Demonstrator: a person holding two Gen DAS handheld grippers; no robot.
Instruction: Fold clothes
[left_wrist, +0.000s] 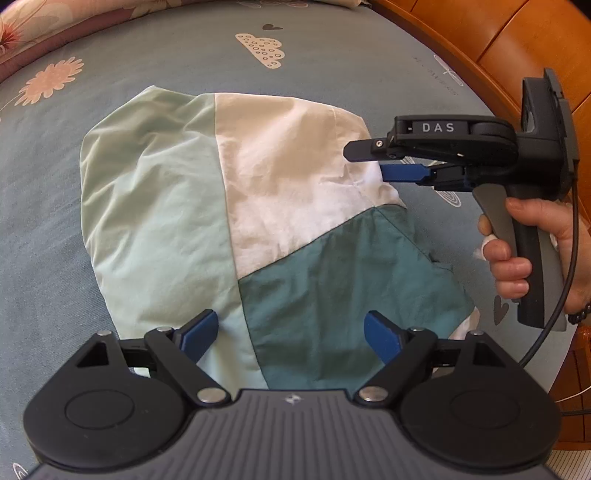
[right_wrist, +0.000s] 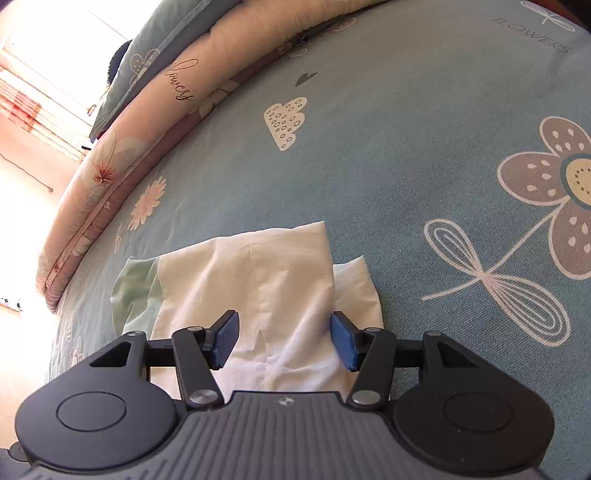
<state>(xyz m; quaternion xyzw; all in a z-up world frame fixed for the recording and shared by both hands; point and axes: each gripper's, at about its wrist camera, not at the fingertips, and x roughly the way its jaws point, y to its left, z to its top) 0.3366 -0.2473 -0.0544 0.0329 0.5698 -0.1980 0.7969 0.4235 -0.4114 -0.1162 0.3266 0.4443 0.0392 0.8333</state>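
- While the garment (left_wrist: 236, 221), a three-coloured panel piece already partly folded, lies flat on the bed (left_wrist: 155, 62), you hold both grippers over it with nothing in either.
- Your left gripper (left_wrist: 291, 334) hangs wide open above the near edge, where pale green meets dark green.
- Your right gripper (right_wrist: 284, 338), also spread wide, sits over the white corner; in the left view its fingers (left_wrist: 400, 172) look close to the cloth, though contact cannot be confirmed.
- Likely risk: closing on the top layer alone would peel the fold apart; a shallow pinch on this thin fabric could slip.
- Uneven lifting by the two grippers would probably skew the edges.
- A rolled quilt (right_wrist: 122, 155) borders the far side, well apart; the wooden bed frame (left_wrist: 491, 40) and your trailing cable (left_wrist: 554, 306) crowd the right.
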